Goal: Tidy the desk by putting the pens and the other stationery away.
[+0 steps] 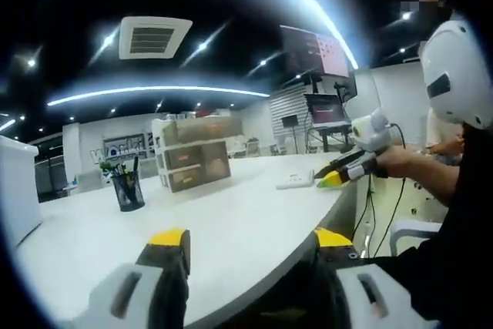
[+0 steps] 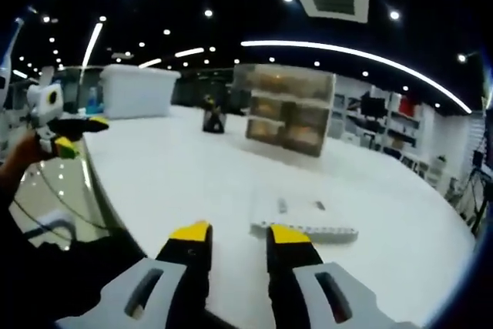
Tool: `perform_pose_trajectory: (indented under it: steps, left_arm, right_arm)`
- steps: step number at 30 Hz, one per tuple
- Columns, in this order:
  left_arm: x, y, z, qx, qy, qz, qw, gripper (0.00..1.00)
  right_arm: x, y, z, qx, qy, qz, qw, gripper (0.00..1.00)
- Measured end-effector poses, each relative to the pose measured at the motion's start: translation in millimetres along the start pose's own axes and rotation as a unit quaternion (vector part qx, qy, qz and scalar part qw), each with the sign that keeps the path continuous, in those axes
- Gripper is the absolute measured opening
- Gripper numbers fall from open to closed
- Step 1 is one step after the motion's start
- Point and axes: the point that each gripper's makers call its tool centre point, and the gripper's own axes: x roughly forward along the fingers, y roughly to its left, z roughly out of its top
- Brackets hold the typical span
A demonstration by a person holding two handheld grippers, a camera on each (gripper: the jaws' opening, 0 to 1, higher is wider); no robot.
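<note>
A black mesh pen holder (image 1: 128, 189) with several pens stands on the white desk (image 1: 231, 221), and it shows small at the far side (image 2: 213, 119) in the right gripper view. A white ruler-like strip (image 2: 308, 230) lies flat just ahead and right of my right gripper (image 2: 239, 233), whose jaws stand open a little with nothing between them. Two small items (image 2: 283, 206) lie just beyond the strip. My left gripper (image 1: 251, 240) is wide open and empty at the desk's near edge. The same strip (image 1: 295, 182) lies by the right gripper (image 1: 333, 177), which a hand holds.
A translucent drawer unit (image 1: 196, 153) stands at the back of the desk (image 2: 291, 109). A white lidded box (image 2: 139, 90) sits at the far left. The desk's curved edge (image 2: 100, 182) runs beside the left gripper (image 2: 77, 132). Monitors (image 1: 327, 109) stand behind.
</note>
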Motion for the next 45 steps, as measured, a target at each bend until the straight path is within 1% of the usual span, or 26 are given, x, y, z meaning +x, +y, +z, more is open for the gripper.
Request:
perform_pose_trajectory:
  steps: [8,11,14,18,20,26,32,36,45]
  left_arm:
    - [0.5,-1.0,-0.9,-0.003,-0.001,-0.002,1.0000,0.60]
    - [0.7,-1.6,-0.4,-0.004,-0.003,-0.002,1.0000,0.59]
    - [1.2,-2.4,0.2,-0.004,-0.004,-0.002,1.0000,0.58]
    - [2.0,-3.0,0.2,-0.005,-0.004,-0.002,1.0000,0.58]
    - [2.3,-3.2,0.3,-0.005,-0.004,-0.003,1.0000,0.57]
    - [3.2,-3.1,0.3,-0.007,-0.005,-0.003,1.0000,0.56]
    - [2.8,-1.5,1.0,-0.007,-0.006,-0.001,1.0000,0.56]
    - [2.5,-0.2,0.7,-0.008,-0.007,0.001,0.9999,0.55]
    - [3.4,0.5,0.4,-0.009,-0.007,0.001,0.9999,0.55]
  right_arm:
    - [2.7,-1.3,-4.6,0.004,0.006,-0.005,1.0000,0.21]
    - [2.9,-2.5,-5.2,0.005,0.007,-0.010,0.9999,0.18]
    - [3.8,-5.1,-5.7,0.003,0.006,-0.018,0.9998,0.15]
    - [5.5,-10.5,-6.3,0.015,0.003,-0.030,0.9994,0.12]
    - [6.7,-12.6,-6.5,0.018,0.001,-0.036,0.9992,0.11]
    - [8.8,-21.1,-7.0,0.020,0.001,-0.059,0.9981,0.05]
    - [9.5,-28.2,-5.7,0.033,-0.005,-0.073,0.9968,0.05]
    - [9.6,-32.2,-5.6,0.035,-0.007,-0.081,0.9961,0.02]
    - [9.2,-39.6,-5.2,0.052,-0.017,-0.094,0.9941,0.00]
